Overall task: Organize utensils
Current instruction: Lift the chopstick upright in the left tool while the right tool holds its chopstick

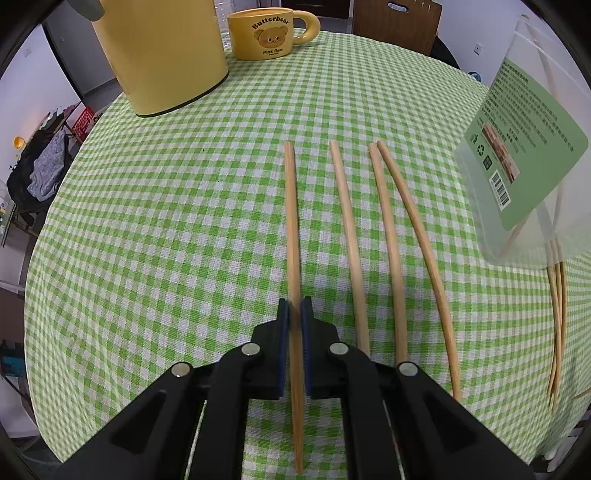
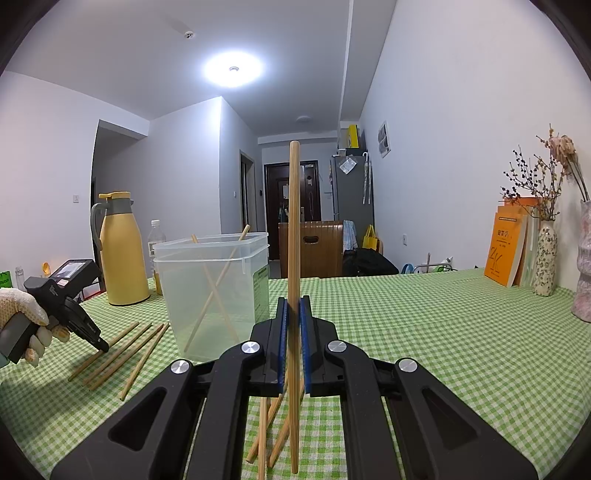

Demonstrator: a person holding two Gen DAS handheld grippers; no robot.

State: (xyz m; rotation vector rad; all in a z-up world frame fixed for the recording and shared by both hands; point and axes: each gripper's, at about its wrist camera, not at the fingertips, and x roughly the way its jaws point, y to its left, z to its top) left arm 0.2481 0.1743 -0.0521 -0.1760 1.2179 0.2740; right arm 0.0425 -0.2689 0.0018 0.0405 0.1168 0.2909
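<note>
My left gripper is shut on a wooden chopstick that lies along the green checked tablecloth. Three more chopsticks lie to its right. A clear plastic container with a green label stands at the right, with chopsticks inside. My right gripper is shut on another chopstick and holds it upright above the table, right of the container. The left gripper, in a gloved hand, shows in the right wrist view over the row of chopsticks.
A yellow jug and a yellow bear mug stand at the far side. More chopsticks lie under my right gripper. Orange books and vases stand at the right. A wooden chair is behind the table.
</note>
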